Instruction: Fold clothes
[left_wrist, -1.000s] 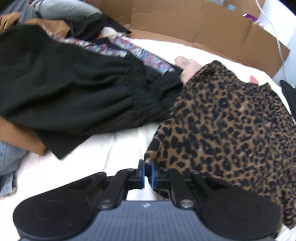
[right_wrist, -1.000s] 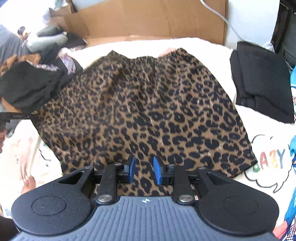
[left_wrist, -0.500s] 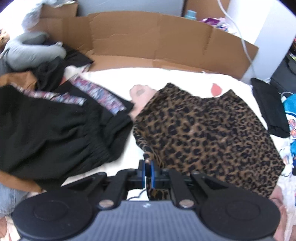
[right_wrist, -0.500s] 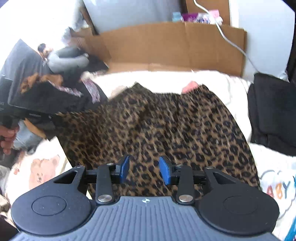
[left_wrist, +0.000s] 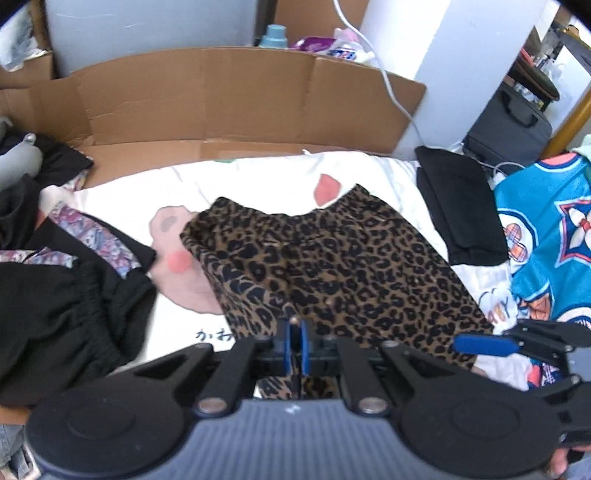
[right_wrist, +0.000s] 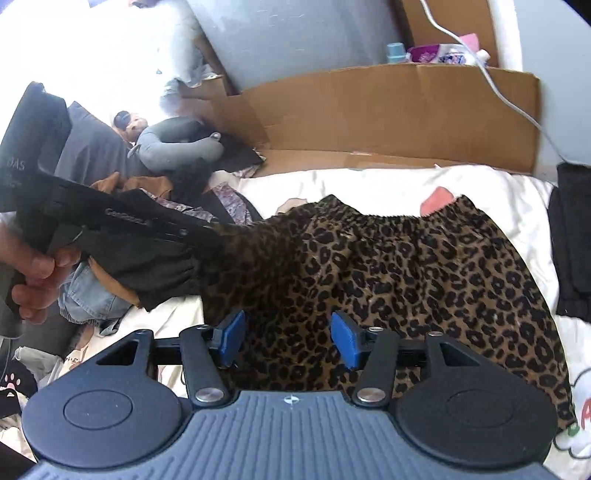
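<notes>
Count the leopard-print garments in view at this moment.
1: the leopard-print skirt spread mid-bed, its near left corner pinched in the left gripper. Others may lie hidden in the clothes pile at left.

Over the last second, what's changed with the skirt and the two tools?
The left tool, shut on the skirt hem, lifted its left edge and carried it rightward. The right tool opened wider above the hem, gripping nothing. The black clothes pile stayed put.

We see bare white bedsheet (left_wrist: 266, 177) open beyond the leopard skirt (left_wrist: 332, 266), hemmed by a black clothes pile (left_wrist: 55, 295) left, folded black garment (left_wrist: 458, 206) right, cardboard wall (left_wrist: 221, 96) behind.
</notes>
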